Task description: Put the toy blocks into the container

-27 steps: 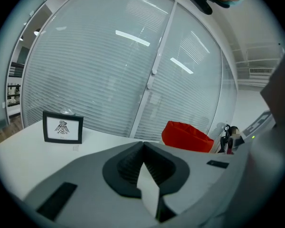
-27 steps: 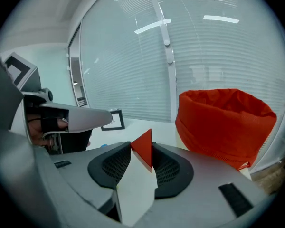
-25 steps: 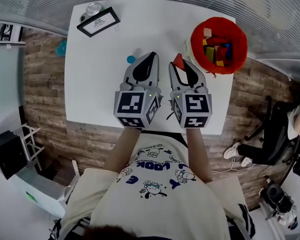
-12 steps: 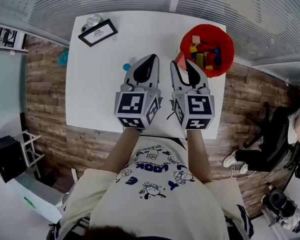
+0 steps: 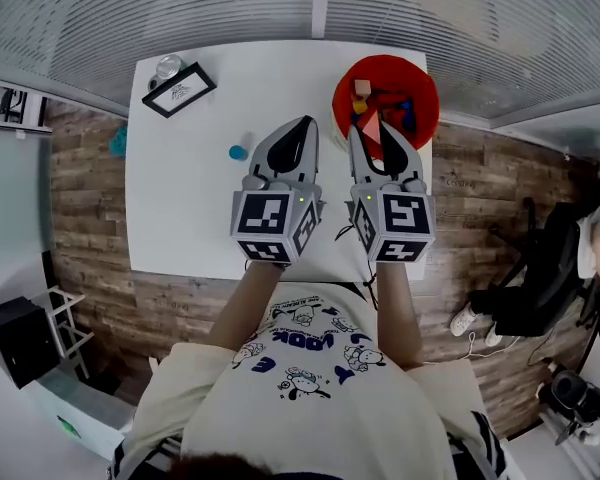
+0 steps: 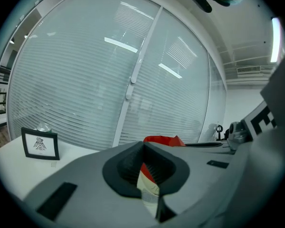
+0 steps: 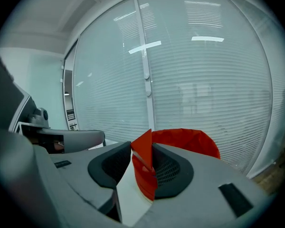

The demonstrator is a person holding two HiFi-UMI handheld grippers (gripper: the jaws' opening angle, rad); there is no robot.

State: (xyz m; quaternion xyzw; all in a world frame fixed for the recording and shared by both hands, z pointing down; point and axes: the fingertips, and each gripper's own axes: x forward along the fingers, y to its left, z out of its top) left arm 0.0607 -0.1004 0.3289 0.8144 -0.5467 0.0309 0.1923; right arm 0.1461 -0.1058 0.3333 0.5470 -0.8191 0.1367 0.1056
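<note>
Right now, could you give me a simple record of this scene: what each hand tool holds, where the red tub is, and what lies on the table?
right gripper: shut on a red triangular block, with the container straight ahead of it
left gripper: shut, nothing between its jaws
container: red, at the far right corner of the table, coloured blocks inside
loose on table: small blue piece, to the left of the left gripper
also on table: framed picture, far left corner
</note>
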